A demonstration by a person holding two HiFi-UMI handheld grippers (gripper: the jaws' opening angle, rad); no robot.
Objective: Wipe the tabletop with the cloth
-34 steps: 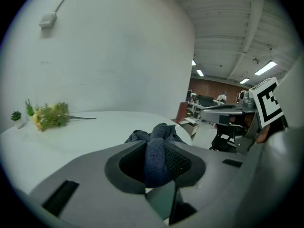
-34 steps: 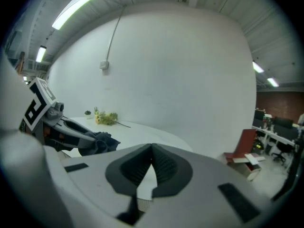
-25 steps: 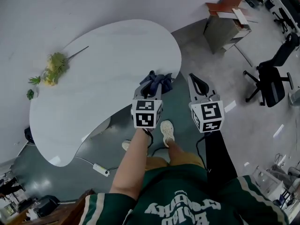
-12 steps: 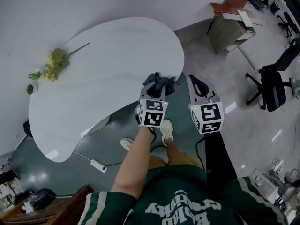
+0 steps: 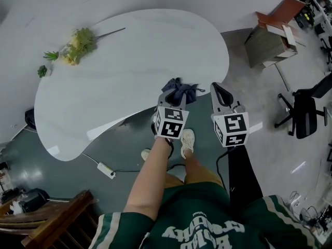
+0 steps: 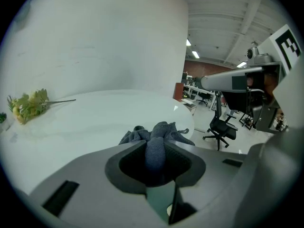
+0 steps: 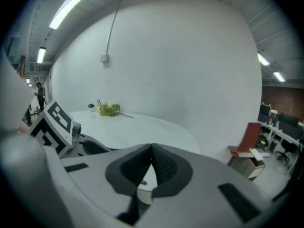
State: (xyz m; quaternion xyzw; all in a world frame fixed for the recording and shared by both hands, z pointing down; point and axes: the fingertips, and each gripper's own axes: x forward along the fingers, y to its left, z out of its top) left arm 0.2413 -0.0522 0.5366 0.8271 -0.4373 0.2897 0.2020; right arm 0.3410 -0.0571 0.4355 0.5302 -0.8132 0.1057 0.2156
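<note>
A crumpled dark blue cloth [image 5: 181, 90] hangs at the near edge of the white rounded tabletop [image 5: 129, 56]. My left gripper [image 5: 174, 97] is shut on it. In the left gripper view a fold of the cloth [image 6: 156, 136] is pinched between the jaws of the left gripper [image 6: 155, 159], with the table [image 6: 85, 118] beyond. My right gripper [image 5: 218, 88] hovers just right of the cloth, over the floor off the table edge. Its jaws meet with nothing between them, as the right gripper [image 7: 151, 152] shows in its own view.
A bunch of yellow-green flowers [image 5: 78, 39] and a small plant [image 5: 41, 70] lie at the table's far left. A cabinet [image 5: 272, 32] and an office chair [image 5: 305, 109] stand to the right. A power strip [image 5: 105, 170] lies on the floor; a wooden chair [image 5: 57, 222] stands near left.
The head view has shifted, so the table now reaches further right. The left gripper still holds the cloth at the near edge, now further in from the table's right end. The right gripper barely moved.
</note>
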